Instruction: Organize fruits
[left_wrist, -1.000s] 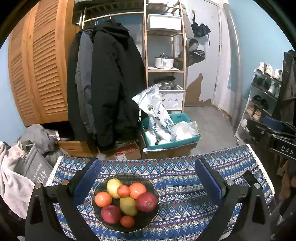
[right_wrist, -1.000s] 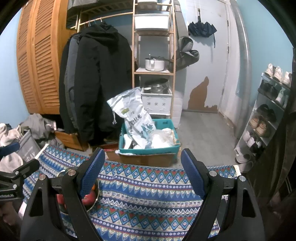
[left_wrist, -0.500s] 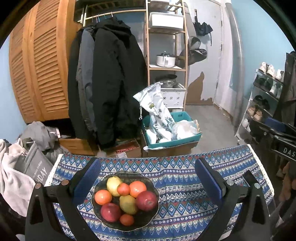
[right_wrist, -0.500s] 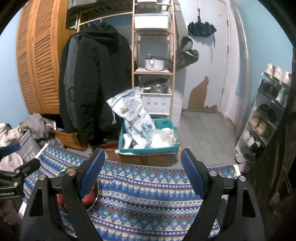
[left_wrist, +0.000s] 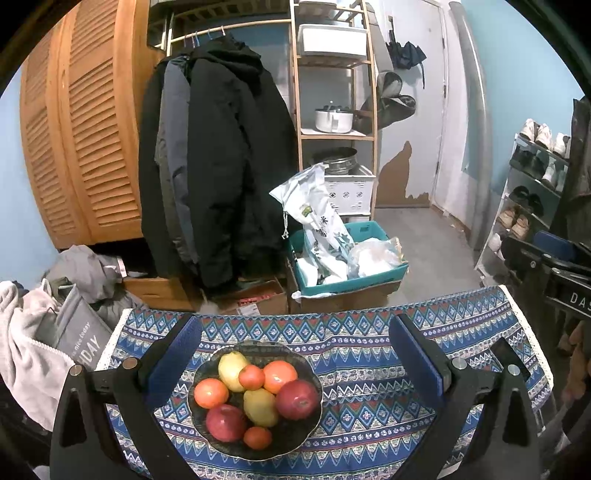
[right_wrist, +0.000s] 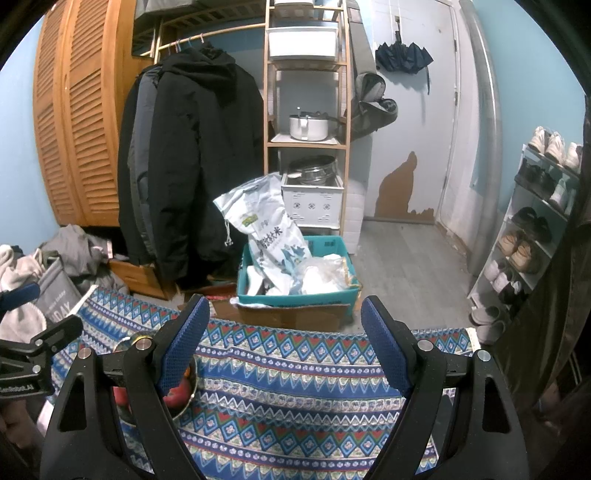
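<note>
Clearly the left gripper (left_wrist: 291, 350) and right gripper (right_wrist: 284, 339) gape wide, both empty. Apples, oranges and lemons fill the dark bowl (left_wrist: 221, 439) on the patterned tablecloth (left_wrist: 369, 413). Firm, round and likely rollable, the topmost red apple (left_wrist: 297, 398) seems best pinched across its middle.

a blue patterned tablecloth (left_wrist: 369, 373) covers the table. behind it, black coats (left_wrist: 218, 155) hang beside a louvered wooden wardrobe (left_wrist: 77, 133). a teal crate (right_wrist: 295, 291) holds a white sack (right_wrist: 266, 229). a shoe rack (right_wrist: 532, 229) stands right.
</note>
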